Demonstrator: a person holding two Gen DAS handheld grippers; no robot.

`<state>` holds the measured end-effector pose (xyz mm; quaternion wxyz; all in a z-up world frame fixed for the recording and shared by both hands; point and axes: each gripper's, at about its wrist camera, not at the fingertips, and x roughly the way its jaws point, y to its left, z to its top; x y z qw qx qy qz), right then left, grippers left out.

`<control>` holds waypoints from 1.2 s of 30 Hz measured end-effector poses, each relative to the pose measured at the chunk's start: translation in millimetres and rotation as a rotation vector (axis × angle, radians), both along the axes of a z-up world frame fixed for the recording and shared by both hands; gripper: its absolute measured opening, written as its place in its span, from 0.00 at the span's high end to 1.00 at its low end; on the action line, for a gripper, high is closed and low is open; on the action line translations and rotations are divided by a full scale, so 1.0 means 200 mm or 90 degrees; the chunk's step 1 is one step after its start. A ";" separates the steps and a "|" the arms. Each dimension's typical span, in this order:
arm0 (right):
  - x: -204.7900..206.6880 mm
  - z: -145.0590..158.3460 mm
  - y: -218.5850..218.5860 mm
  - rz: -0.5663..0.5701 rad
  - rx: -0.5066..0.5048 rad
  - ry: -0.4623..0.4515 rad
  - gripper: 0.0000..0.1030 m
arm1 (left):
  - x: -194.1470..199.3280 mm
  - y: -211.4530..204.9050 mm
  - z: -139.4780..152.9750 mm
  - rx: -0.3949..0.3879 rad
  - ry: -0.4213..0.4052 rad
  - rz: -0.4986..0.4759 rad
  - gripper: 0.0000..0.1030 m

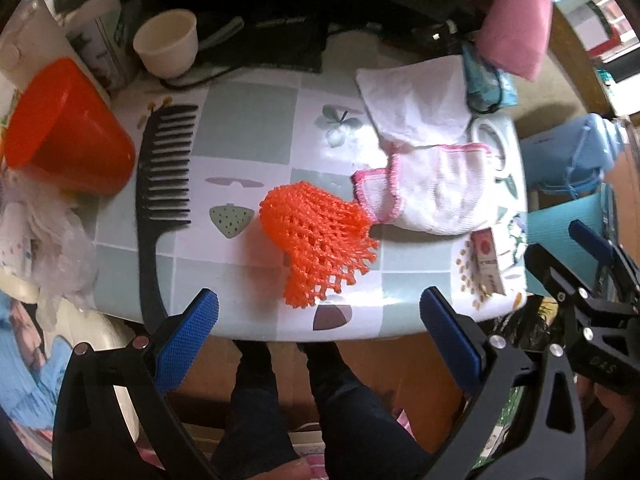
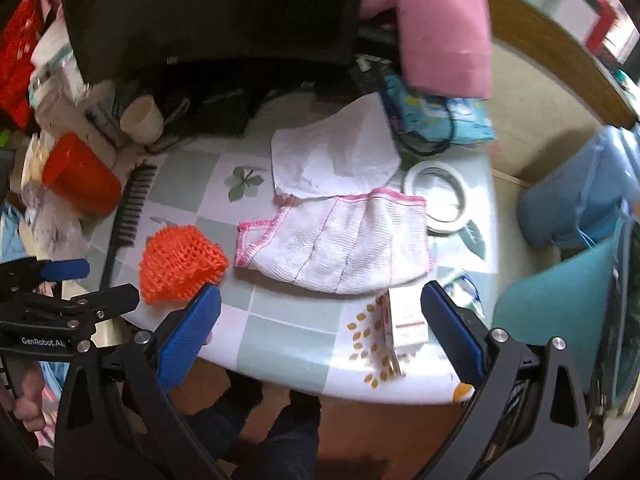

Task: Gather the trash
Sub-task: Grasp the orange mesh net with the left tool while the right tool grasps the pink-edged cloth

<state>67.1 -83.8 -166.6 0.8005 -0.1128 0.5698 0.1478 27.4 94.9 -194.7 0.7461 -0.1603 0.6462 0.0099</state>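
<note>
An orange foam net (image 1: 318, 240) lies on the tiled tablecloth near the front edge; it also shows in the right wrist view (image 2: 180, 264). A small white and red carton (image 1: 490, 262) stands at the table's front right corner, also in the right wrist view (image 2: 404, 324). A crumpled white tissue (image 1: 412, 100) lies farther back. My left gripper (image 1: 318, 344) is open and empty, held before the table edge, just short of the net. My right gripper (image 2: 320, 336) is open and empty, with the carton just inside its right finger.
A pink-edged white cloth (image 1: 432, 188) lies right of the net. A black comb (image 1: 160, 184), an orange cup (image 1: 68, 128) on its side and a white cup (image 1: 166, 42) are at the left. A tape roll (image 2: 436, 196) sits at the right. The person's legs (image 1: 300, 400) are below.
</note>
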 end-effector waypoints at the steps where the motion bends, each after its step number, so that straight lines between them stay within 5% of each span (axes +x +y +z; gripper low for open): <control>1: 0.02 -0.03 0.00 0.009 0.002 0.008 0.04 | 0.01 -0.01 -0.02 -0.005 0.001 0.008 0.05; 14: 0.29 -0.42 -0.03 0.057 0.009 0.081 0.04 | 0.16 -0.07 -0.28 0.013 0.036 0.068 0.05; 26: 0.33 -0.70 0.04 0.100 -0.061 0.106 0.04 | 0.23 -0.08 -0.53 0.013 0.097 0.070 0.06; 30: 0.32 -0.70 0.05 0.099 -0.060 0.100 0.04 | 0.24 -0.07 -0.55 0.021 0.099 0.065 0.12; 32: 0.31 -0.70 0.04 0.105 -0.058 0.097 0.06 | 0.24 -0.08 -0.54 0.038 0.095 0.059 0.24; 36: 0.28 -0.69 0.09 0.120 -0.052 0.083 0.20 | 0.29 -0.10 -0.50 0.040 0.092 0.065 0.40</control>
